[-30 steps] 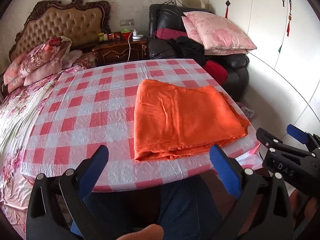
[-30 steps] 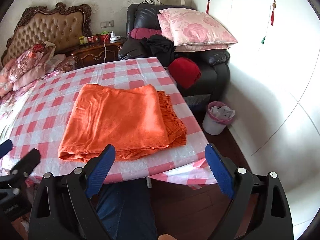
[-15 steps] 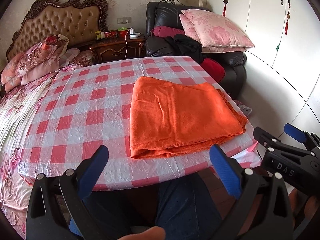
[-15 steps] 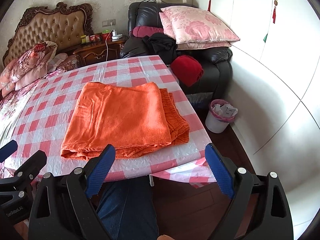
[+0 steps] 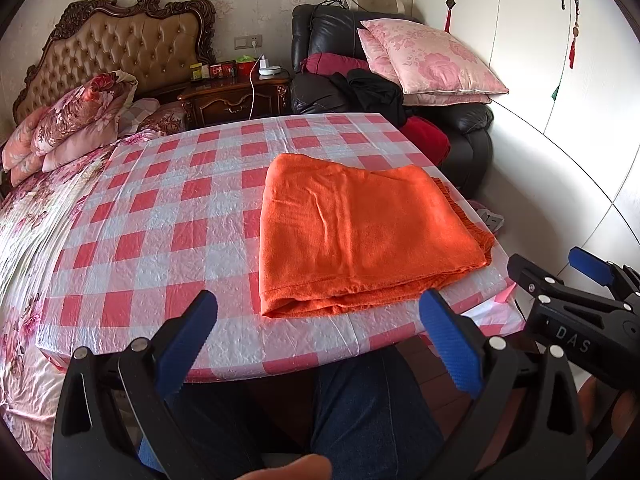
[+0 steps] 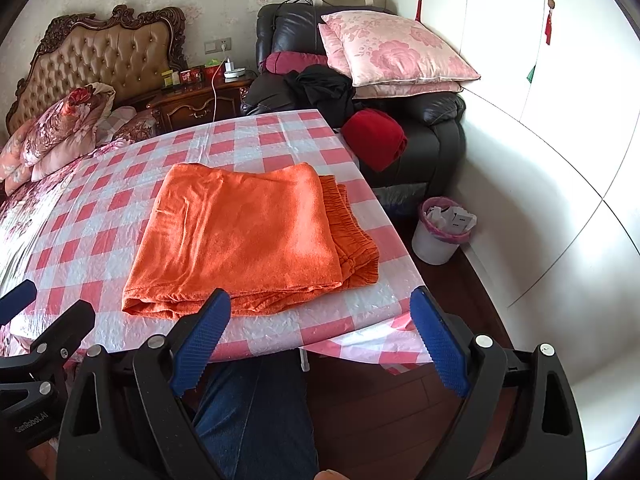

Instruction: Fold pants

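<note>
Orange pants (image 5: 360, 236) lie folded into a flat rectangle on the red-and-white checked table (image 5: 168, 216), near its front right corner. In the right wrist view the pants (image 6: 240, 236) show their gathered waistband sticking out on the right side. My left gripper (image 5: 320, 328) hovers open in front of the table's near edge, short of the pants, nothing between its blue pads. My right gripper (image 6: 320, 324) is also open and empty, held off the table's front right corner. Each gripper appears at the edge of the other's view.
A person's blue-jeaned legs (image 5: 360, 412) are under the near table edge. A bed with floral bedding (image 5: 24, 216) lies left. Behind the table stand a wooden nightstand (image 5: 236, 96) and a black armchair (image 6: 420, 128) with pink pillows. A small waste bin (image 6: 440, 232) sits on the floor right.
Both grippers have pulled back and risen slightly from the table, staying open. The folded pants have not moved.
</note>
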The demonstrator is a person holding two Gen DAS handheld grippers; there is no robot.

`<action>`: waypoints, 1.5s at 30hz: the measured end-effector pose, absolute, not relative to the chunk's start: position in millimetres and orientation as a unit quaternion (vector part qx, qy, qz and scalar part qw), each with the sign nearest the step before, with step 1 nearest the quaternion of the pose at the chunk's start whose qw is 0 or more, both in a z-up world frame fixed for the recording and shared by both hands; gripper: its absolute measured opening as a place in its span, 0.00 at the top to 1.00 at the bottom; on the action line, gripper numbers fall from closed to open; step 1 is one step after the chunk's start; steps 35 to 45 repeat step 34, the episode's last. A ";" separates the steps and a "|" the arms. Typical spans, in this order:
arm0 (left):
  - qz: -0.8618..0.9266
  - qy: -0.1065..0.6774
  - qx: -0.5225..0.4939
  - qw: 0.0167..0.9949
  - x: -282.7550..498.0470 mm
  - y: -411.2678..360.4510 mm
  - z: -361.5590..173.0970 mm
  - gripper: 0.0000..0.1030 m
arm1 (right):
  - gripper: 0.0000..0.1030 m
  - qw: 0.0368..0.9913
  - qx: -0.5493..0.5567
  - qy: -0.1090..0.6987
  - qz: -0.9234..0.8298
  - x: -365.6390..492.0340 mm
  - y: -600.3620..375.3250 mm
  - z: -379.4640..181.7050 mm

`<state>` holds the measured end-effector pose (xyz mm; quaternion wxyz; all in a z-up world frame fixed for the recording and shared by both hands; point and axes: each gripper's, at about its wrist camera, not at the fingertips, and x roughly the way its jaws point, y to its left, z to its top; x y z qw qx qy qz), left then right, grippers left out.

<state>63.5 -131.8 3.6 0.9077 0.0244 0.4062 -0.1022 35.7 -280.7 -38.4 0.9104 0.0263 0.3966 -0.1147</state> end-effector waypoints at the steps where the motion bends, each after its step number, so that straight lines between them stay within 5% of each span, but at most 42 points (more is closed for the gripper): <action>1: -0.102 0.405 0.024 0.908 63.1 -132.1 4.1 0.02 | 0.15 0.911 0.026 0.396 -0.115 35.7 -280.7 -38.3; 45: -0.132 0.382 0.006 0.915 63.0 -133.5 9.4 0.02 | 0.15 0.908 0.032 0.400 -0.120 34.1 -286.0 -43.0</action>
